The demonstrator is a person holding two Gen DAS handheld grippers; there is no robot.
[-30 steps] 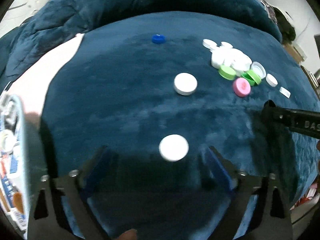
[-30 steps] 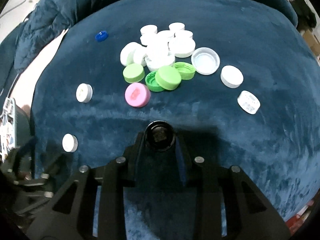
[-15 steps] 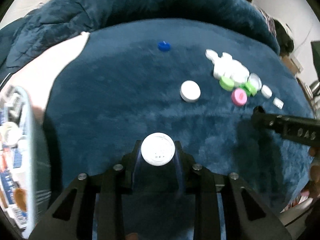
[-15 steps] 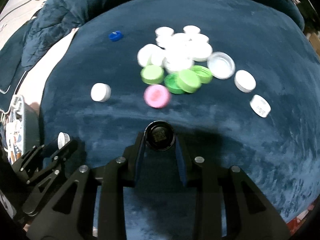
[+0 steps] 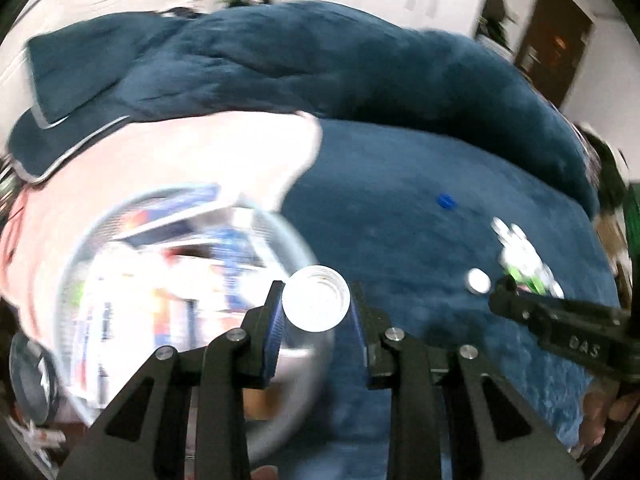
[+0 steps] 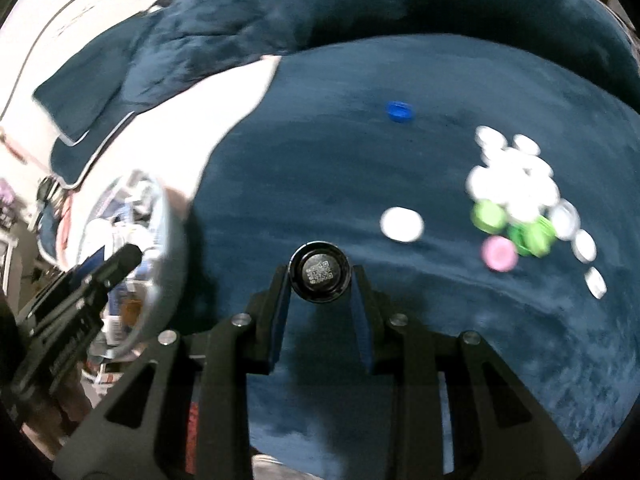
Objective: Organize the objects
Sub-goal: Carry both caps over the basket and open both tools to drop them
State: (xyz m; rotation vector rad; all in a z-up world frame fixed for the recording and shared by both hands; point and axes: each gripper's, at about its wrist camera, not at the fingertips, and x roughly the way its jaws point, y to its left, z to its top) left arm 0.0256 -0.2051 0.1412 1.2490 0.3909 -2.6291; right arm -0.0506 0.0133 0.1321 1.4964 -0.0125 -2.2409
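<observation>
Jaws of both grippers closed on caps: left gripper (image 5: 316, 308) holds a white cap (image 5: 316, 298), right gripper (image 6: 320, 288) a black cap (image 6: 320, 277).
Progress early to middling: clear bowl (image 5: 120, 248) at the blanket's left edge already holds items; a lone white cap (image 6: 402, 224), blue cap (image 6: 400, 112) and the mixed pile (image 6: 520, 200) remain on the blue blanket (image 6: 320, 168). Against a second ago: left jaws, then wide around the white cap, now grip it lifted over the bowl.
</observation>
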